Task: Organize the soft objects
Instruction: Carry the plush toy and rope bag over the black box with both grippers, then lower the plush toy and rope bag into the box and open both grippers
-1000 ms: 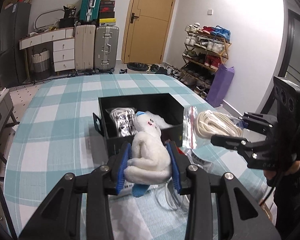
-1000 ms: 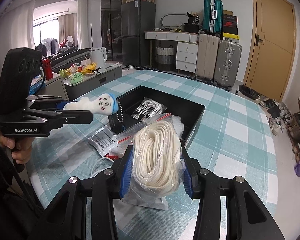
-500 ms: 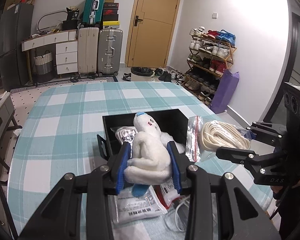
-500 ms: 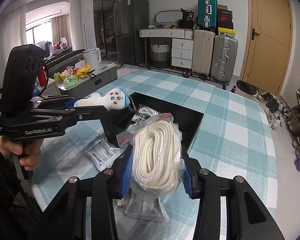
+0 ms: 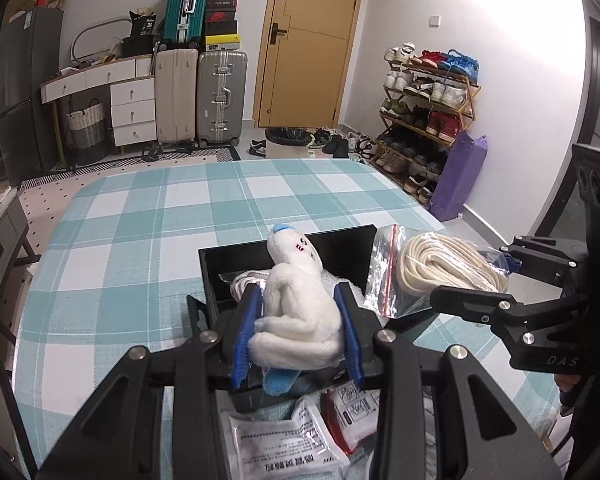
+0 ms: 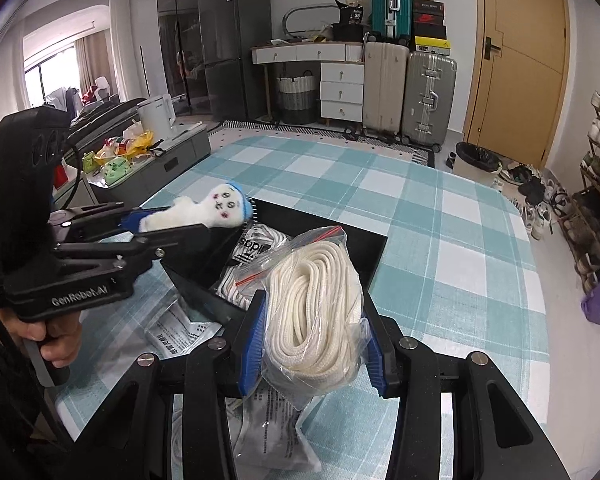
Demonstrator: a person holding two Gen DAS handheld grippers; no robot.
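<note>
My left gripper (image 5: 298, 334) is shut on a white plush toy (image 5: 300, 300) with a blue cap, held above the near edge of the black box (image 5: 340, 246); it also shows in the right wrist view (image 6: 204, 212). My right gripper (image 6: 314, 344) is shut on a clear bag of white rope (image 6: 316, 304), held over the box's near right corner (image 6: 376, 240); the bag also shows in the left wrist view (image 5: 440, 268). A packaged item with a white cord (image 6: 256, 248) lies inside the box.
White sachets (image 5: 284, 440) and a red packet (image 5: 348, 408) lie on the checked tablecloth (image 5: 140, 216) in front of the box. Suitcases (image 5: 200, 92), drawers and a shoe rack (image 5: 424, 108) stand beyond the table's far edge.
Both grippers have risen and drawn back from the box, each still holding its object. The sachets on the cloth have come into view below the left gripper.
</note>
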